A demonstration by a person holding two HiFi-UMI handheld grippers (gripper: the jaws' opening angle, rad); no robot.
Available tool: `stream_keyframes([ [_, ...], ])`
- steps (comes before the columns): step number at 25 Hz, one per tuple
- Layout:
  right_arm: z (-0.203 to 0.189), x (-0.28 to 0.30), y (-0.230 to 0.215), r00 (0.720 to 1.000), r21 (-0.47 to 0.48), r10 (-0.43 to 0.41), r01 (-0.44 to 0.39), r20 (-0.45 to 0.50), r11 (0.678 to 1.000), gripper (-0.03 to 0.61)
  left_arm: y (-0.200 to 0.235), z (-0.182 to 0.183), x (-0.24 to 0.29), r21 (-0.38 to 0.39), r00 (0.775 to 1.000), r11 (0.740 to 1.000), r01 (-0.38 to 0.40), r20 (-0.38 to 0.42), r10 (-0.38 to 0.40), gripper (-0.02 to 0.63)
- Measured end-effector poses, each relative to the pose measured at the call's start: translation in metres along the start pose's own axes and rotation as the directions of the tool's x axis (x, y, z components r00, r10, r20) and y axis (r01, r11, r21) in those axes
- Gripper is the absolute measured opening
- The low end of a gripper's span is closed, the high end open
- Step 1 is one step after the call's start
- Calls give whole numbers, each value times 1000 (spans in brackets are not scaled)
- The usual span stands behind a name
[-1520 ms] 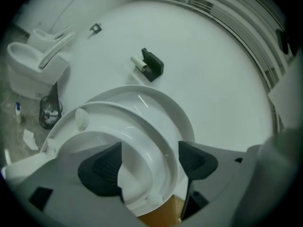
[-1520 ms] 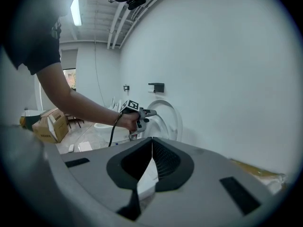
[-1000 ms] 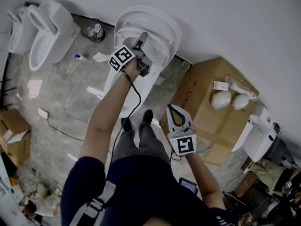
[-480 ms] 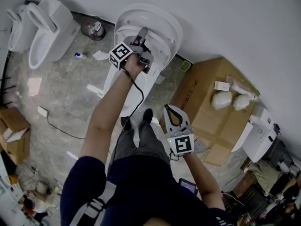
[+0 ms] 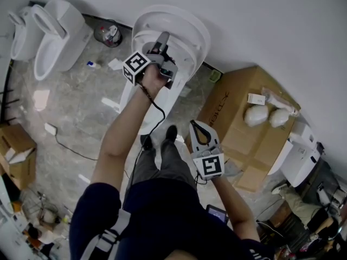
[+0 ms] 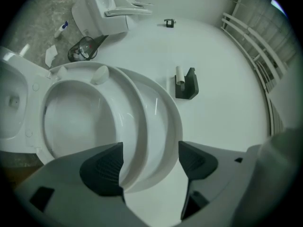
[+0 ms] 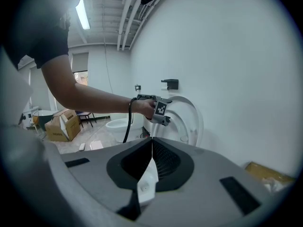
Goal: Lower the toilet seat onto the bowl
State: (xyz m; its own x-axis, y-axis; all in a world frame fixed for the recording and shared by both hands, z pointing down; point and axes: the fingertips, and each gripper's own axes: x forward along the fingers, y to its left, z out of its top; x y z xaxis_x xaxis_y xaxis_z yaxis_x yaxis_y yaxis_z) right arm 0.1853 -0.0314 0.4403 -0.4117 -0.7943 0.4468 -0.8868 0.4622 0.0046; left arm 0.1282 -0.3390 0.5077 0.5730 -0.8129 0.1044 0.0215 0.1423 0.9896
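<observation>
The white toilet stands against the wall with its seat [image 5: 181,50] and lid [image 5: 198,28] raised upright. My left gripper [image 5: 161,46] reaches up to their top edge. In the left gripper view the jaws of the left gripper [image 6: 149,167] stand open, straddling the rims of the seat ring [image 6: 125,122] and the lid [image 6: 168,126] without pinching them. The bowl [image 6: 12,103] shows at the left edge there. My right gripper [image 5: 203,135] hangs low near the person's legs. Its jaws [image 7: 151,157] are shut with nothing between them, and it looks toward the raised seat [image 7: 189,119].
Two more toilets [image 5: 54,37] stand at the back left, with a small bin [image 5: 107,36] beside them. A big cardboard box [image 5: 238,118] sits right of the toilet. A black holder [image 6: 186,84] is fixed to the wall. A cable [image 5: 65,148] and scraps lie on the floor.
The left gripper has crept a little up and forward onto the rim of the raised seat and lid. The right gripper has hardly moved.
</observation>
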Motion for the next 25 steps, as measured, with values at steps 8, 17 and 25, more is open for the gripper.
stream_keyframes([
  [8, -1, -1, -4, 1000, 12, -4, 4, -8, 1000, 23, -1, 1, 15, 2, 1000, 1000, -28, -14, 28, 365],
  [17, -5, 0, -7, 1000, 28, -9, 9, -17, 1000, 23, 12, 3, 19, -2, 988, 989, -148, -39, 148, 271],
  [25, -8, -5, -10, 1000, 40, -14, 15, -21, 999, 23, 22, 1, 21, 34, 951, 951, -307, -36, 308, 190],
])
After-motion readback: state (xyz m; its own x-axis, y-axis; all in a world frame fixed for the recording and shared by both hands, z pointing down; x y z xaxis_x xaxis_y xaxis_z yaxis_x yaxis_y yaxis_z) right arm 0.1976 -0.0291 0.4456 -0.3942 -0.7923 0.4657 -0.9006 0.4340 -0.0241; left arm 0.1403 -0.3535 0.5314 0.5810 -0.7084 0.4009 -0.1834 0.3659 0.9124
